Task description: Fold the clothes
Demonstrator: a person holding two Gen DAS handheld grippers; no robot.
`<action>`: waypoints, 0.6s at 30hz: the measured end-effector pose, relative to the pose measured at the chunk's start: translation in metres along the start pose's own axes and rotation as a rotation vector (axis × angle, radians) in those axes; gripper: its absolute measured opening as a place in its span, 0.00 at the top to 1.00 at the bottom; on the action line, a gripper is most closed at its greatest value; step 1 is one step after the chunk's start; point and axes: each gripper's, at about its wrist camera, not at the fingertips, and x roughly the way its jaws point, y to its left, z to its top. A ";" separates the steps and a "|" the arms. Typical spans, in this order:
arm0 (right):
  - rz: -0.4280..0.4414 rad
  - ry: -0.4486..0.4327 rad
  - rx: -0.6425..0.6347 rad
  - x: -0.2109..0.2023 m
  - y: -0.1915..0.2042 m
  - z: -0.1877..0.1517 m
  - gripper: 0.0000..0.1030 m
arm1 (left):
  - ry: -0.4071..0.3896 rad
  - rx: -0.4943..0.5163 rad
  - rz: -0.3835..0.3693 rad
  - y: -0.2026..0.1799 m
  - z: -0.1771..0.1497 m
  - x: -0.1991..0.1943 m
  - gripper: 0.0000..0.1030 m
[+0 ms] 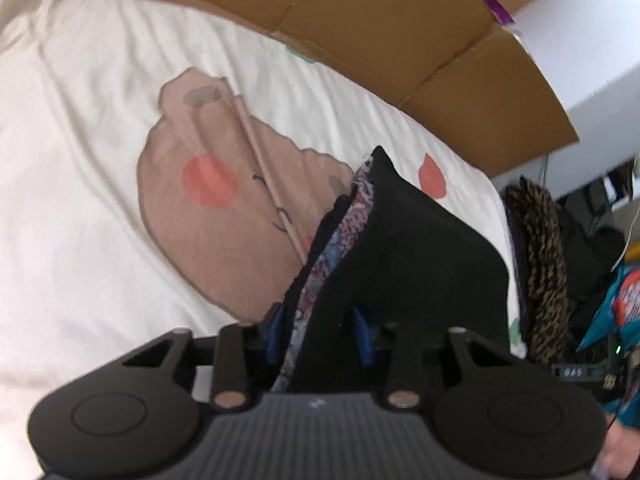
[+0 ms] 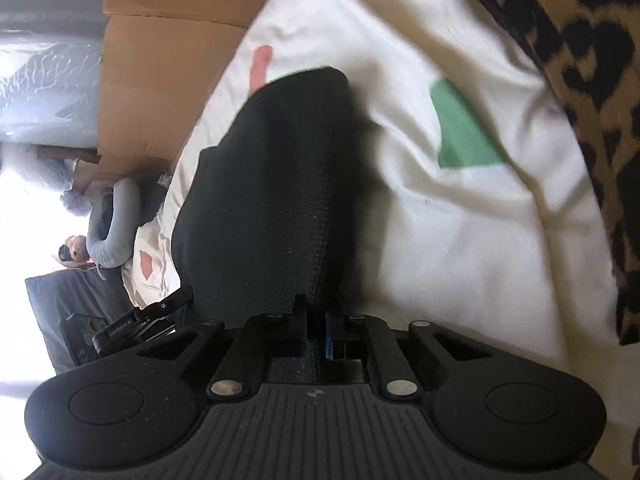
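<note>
I'm holding the black garment [image 1: 400,248] in both grippers: left gripper [image 1: 320,336] clamping its patterned-lined edge, right gripper [image 2: 316,328] pinched shut on another edge. It's stretching forward from each, raised over the bed [image 1: 80,120].

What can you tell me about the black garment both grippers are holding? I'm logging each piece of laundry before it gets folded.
The black garment is a dark, finely ribbed knit. In the left wrist view a purple-blue patterned band, a lining or trim, runs along its edge. It is bunched and lifted above the cream printed bedsheet, not spread flat. The left gripper is shut on one part and the right gripper on another. Its full shape and type cannot be told.
</note>
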 end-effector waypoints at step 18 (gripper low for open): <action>-0.064 -0.048 -0.078 -0.032 0.011 0.039 0.95 | 0.044 -0.034 -0.075 -0.012 -0.012 0.006 0.58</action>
